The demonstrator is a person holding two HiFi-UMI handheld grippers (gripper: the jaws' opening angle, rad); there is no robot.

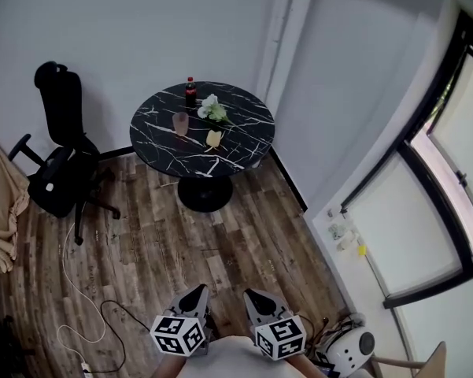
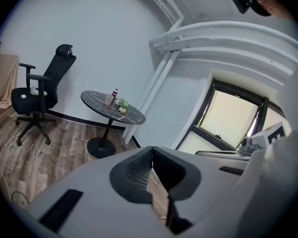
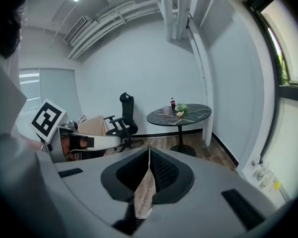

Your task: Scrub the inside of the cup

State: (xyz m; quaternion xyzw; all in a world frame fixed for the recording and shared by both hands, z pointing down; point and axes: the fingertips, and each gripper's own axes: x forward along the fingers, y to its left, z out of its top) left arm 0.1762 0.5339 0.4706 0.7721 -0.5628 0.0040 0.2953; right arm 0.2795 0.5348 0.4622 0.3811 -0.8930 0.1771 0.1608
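Left gripper [image 1: 195, 293] has its jaws pressed together with nothing between them. So does the right gripper [image 1: 256, 296], which is also empty. They sit side by side, low down and close to the person, and both point across the wooden floor [image 1: 165, 242] toward a round black counter [image 1: 248, 136] far away. The cup [image 1: 180, 122] stands upright on the counter, near its left side, well apart from both grippers. A dark bottle with a red cap [image 1: 190, 91] stands behind the cup. Some white flowers with green leaves [image 1: 213, 110] are to the right of the cup, and a small yellow thing [image 1: 213, 138] lies in front of the flowers. A black office chair [image 1: 59, 156] stands left of the counter.
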